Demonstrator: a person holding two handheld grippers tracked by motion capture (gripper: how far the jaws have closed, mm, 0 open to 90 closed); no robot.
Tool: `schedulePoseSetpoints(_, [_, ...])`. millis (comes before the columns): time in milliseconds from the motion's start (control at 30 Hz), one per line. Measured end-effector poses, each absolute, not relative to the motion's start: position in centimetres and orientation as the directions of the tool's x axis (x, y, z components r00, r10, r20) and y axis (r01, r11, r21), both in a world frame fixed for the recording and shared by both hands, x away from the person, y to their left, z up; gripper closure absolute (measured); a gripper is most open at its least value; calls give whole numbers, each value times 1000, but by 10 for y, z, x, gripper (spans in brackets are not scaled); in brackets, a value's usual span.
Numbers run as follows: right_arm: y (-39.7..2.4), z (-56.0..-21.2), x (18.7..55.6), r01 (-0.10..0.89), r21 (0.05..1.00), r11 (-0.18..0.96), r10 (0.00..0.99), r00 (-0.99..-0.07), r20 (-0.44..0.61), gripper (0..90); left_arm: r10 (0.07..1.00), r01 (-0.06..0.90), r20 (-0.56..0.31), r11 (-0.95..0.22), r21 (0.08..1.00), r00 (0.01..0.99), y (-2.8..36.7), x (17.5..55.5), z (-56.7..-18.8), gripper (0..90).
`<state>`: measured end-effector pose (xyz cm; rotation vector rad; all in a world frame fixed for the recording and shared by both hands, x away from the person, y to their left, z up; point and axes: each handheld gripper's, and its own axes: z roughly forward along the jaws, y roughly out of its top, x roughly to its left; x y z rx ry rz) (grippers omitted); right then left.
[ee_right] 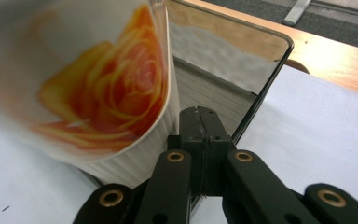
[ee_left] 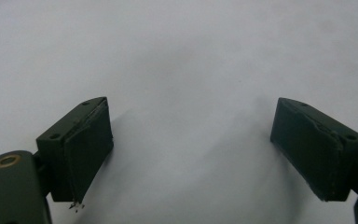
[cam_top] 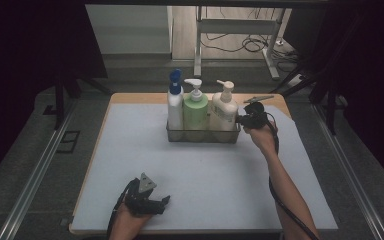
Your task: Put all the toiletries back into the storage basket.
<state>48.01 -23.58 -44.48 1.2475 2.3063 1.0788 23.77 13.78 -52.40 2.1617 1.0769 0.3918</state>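
Observation:
A clear tray [cam_top: 202, 136] at the back middle of the table holds three upright bottles: a white one with a blue cap [cam_top: 175, 102], a green pump bottle [cam_top: 195, 107] and a white pump bottle [cam_top: 223, 107]. My right gripper [cam_top: 240, 120] is at the tray's right end, its jaws pressed together on the clear end wall [ee_right: 228, 60]. In the right gripper view [ee_right: 200, 119] the white bottle's orange rose print [ee_right: 88, 79] stands just behind that wall. My left gripper [cam_top: 162, 204] rests low at the front left, open, with bare white mat between its jaws [ee_left: 191, 144].
A white mat [cam_top: 205, 175] covers most of the wooden table [cam_top: 130, 97]. Metal rails [cam_top: 40, 165] run along both sides. Beyond the far edge stand a table frame [cam_top: 235, 27] and loose cables [cam_top: 252, 45] on the floor.

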Motion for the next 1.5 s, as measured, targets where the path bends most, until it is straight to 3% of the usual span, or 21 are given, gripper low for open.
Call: schedulePoseSetpoints(1500, [-204,-458,474,580,718,384,769,-632,99,900,790,586,-33,-425,690,613,138,238,-524,124])
